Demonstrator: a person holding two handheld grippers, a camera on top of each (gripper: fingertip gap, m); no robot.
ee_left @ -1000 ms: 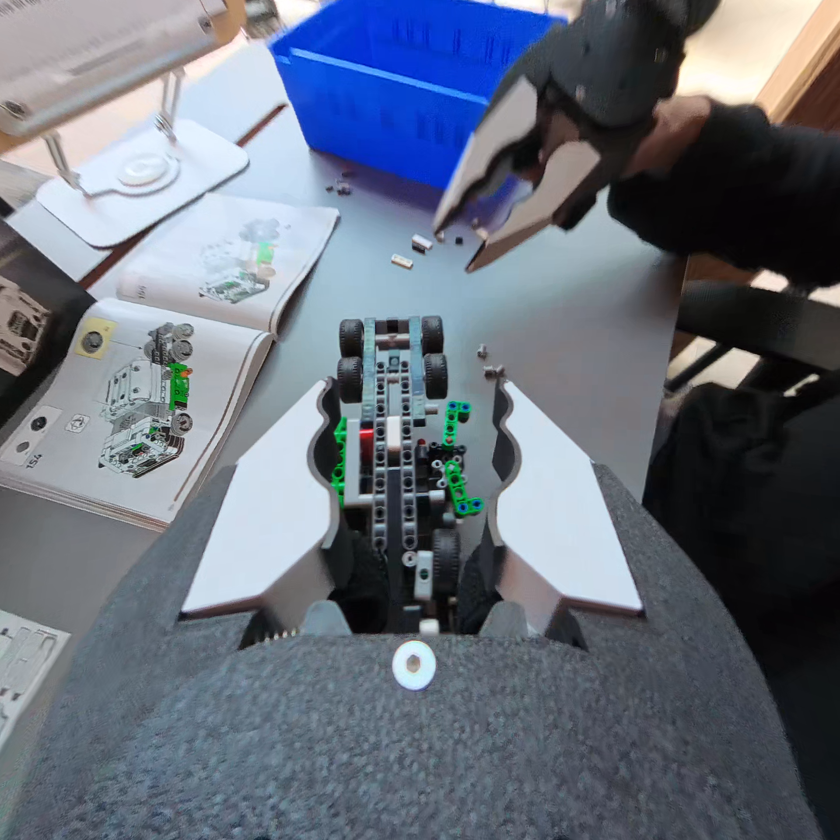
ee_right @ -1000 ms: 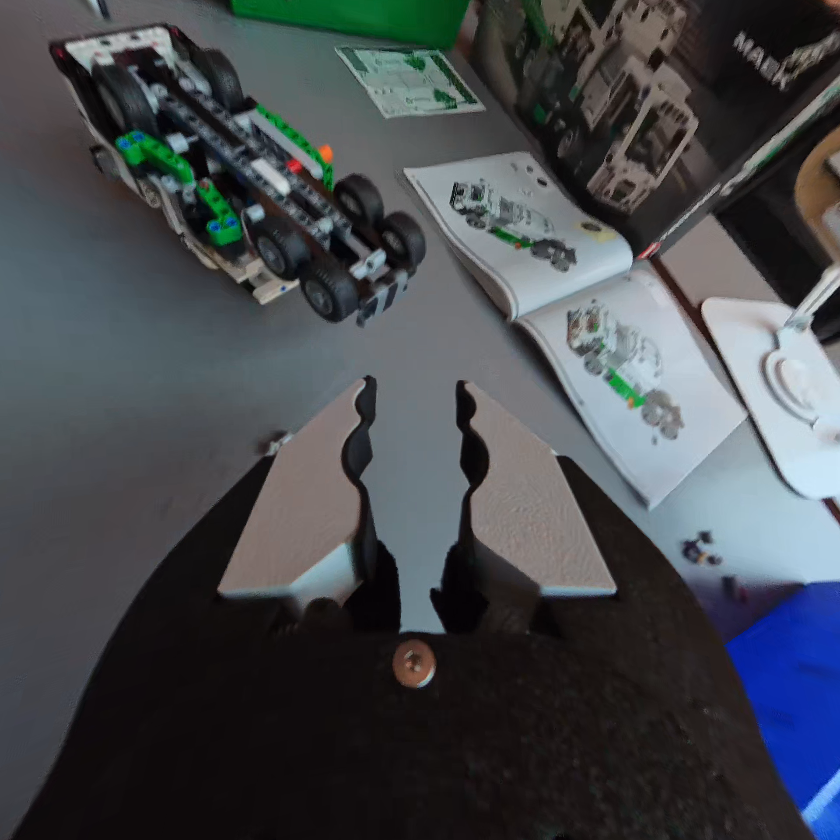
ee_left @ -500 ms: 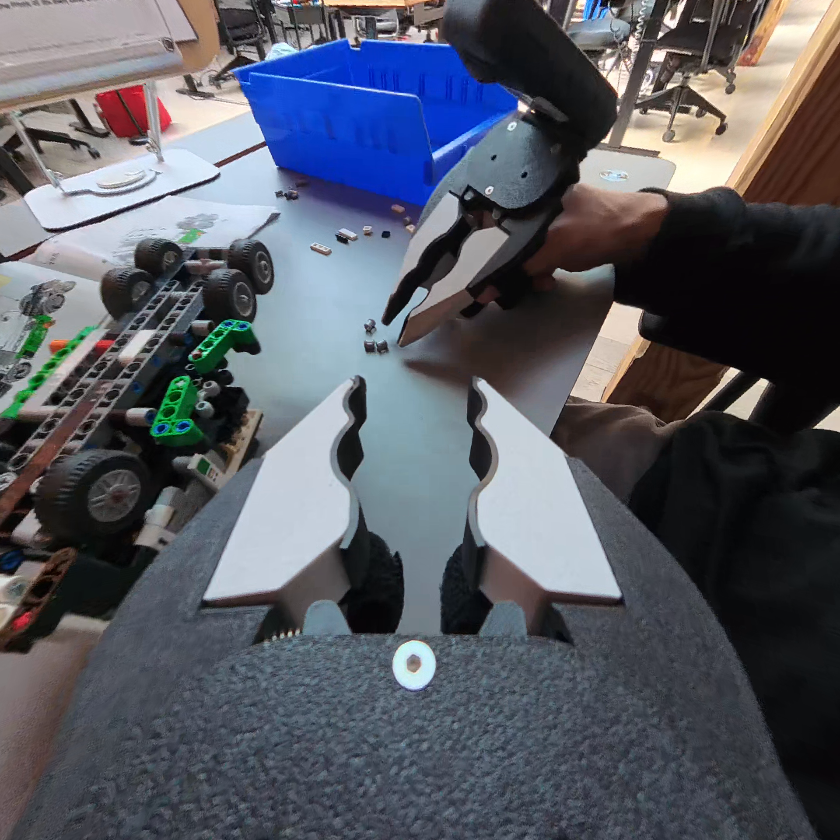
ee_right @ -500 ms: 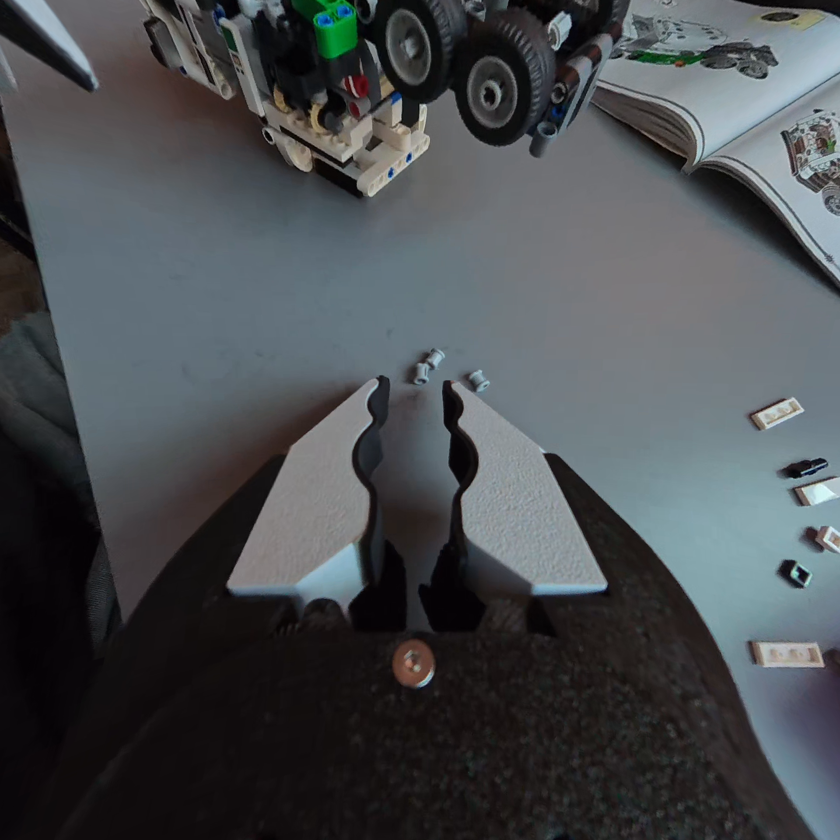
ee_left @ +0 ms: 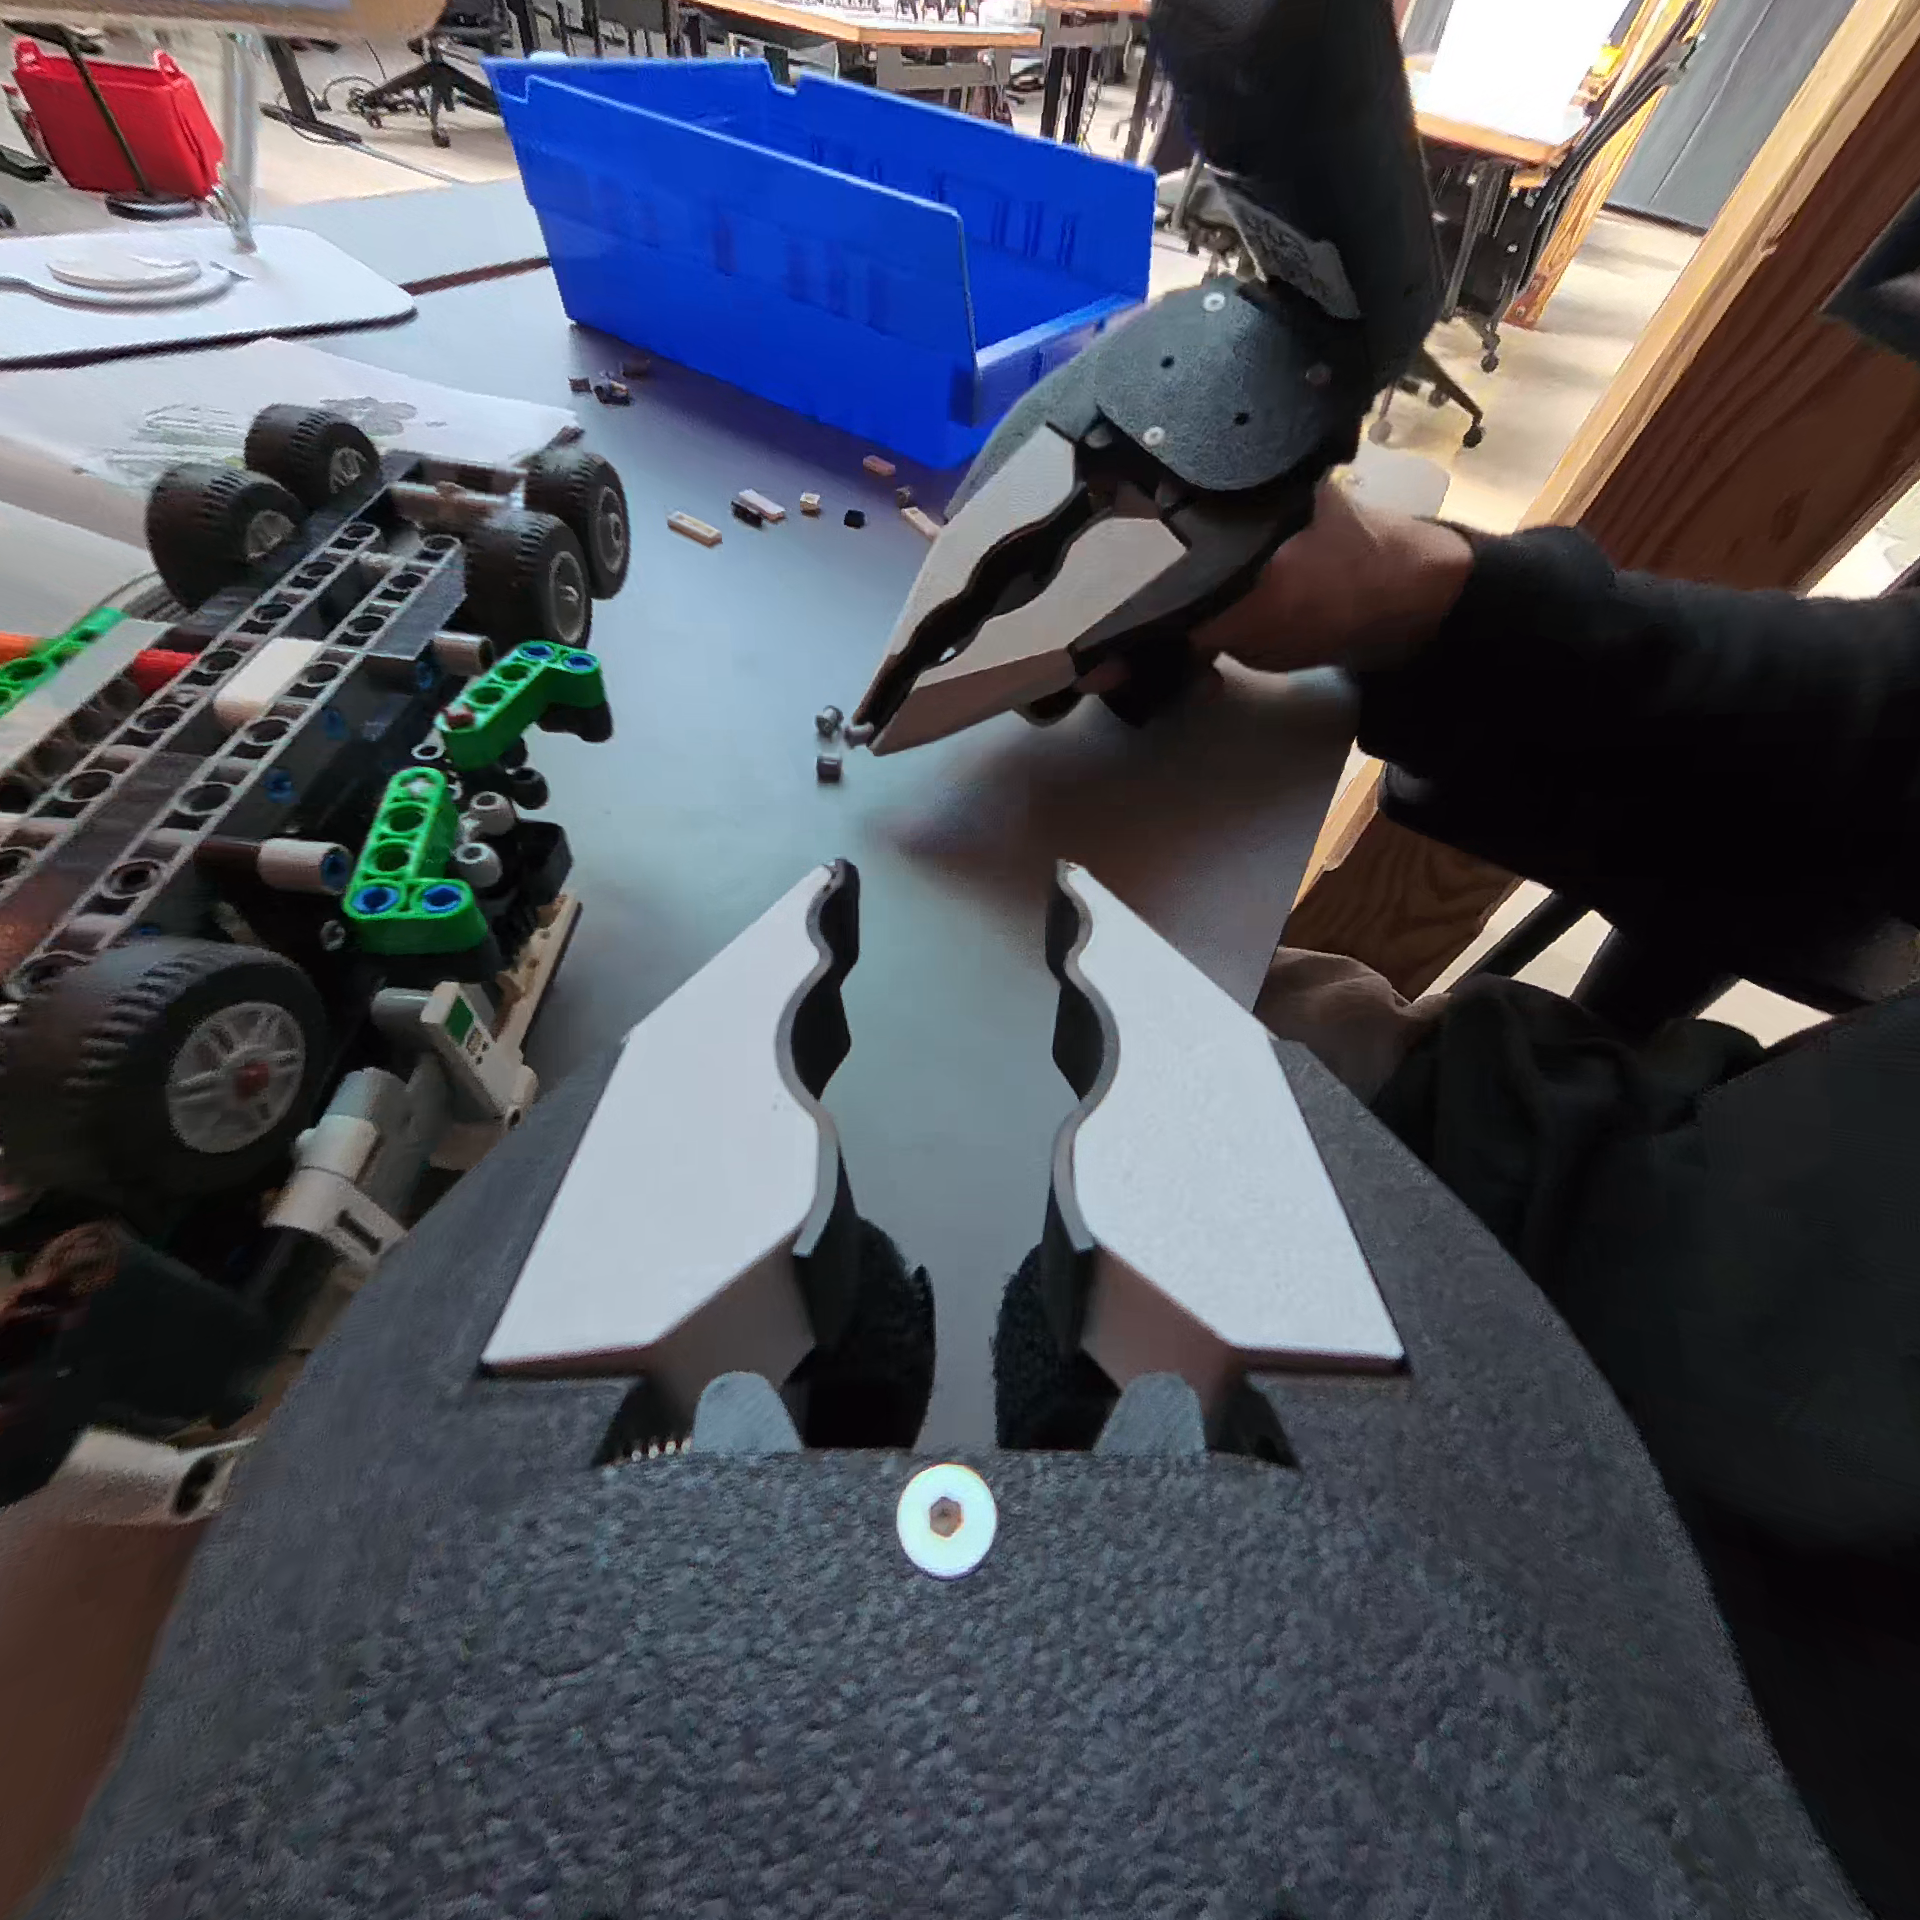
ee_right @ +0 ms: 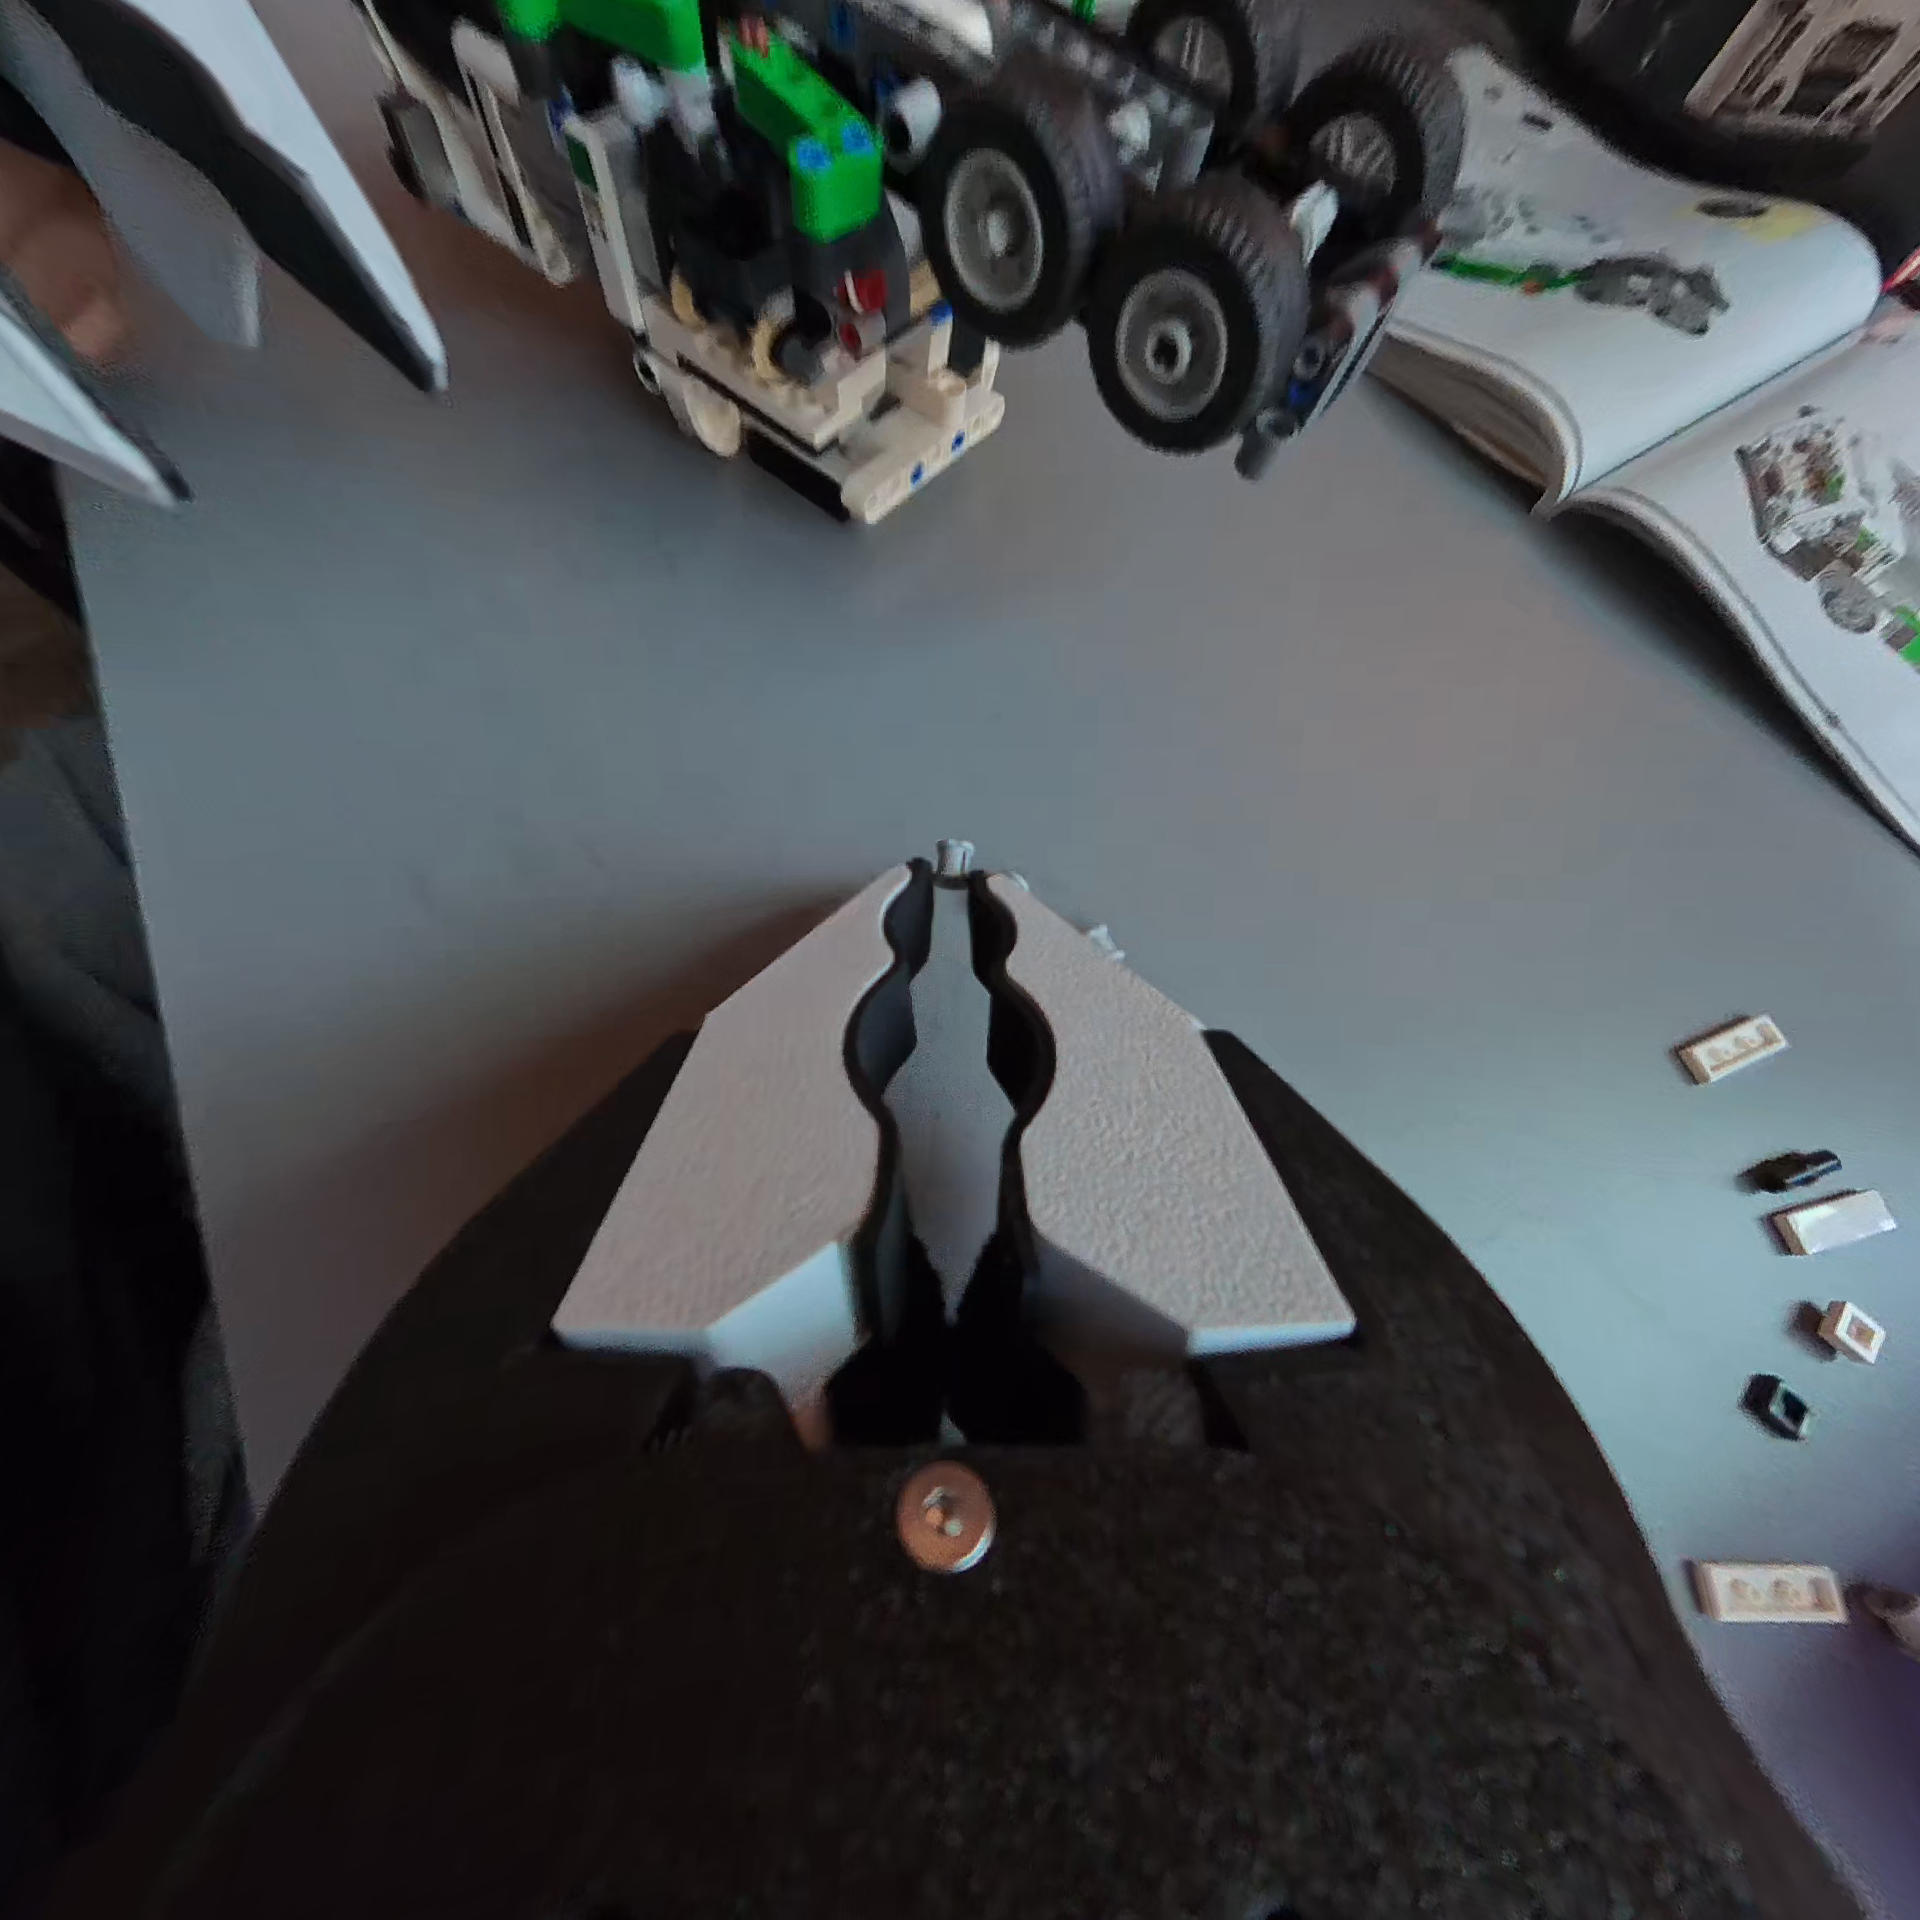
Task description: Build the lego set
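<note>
The partly built lego truck (ee_left: 312, 727) lies wheels-up on the dark table, left of my left gripper (ee_left: 954, 883), which is open and empty above bare table. It also shows at the top of the right wrist view (ee_right: 883, 208). My right gripper (ee_right: 945, 881) is lowered to the table and shut on a small grey pin (ee_right: 952, 858) that sticks out at its tips. In the left wrist view the right gripper (ee_left: 871, 734) pinches that pin, with two more small pins (ee_left: 828, 769) lying beside it.
A blue bin (ee_left: 831, 260) stands at the back with several small loose pieces (ee_left: 758, 509) in front of it. The open instruction booklet (ee_right: 1662, 364) lies right of the truck. Small tan and black pieces (ee_right: 1730, 1049) lie in a row to the right. The table edge (ee_left: 1309, 831) is near, on the right.
My right gripper has come down onto the small pins and closed on one. My left gripper has swung right, away from the truck it was straddling, and stays open.
</note>
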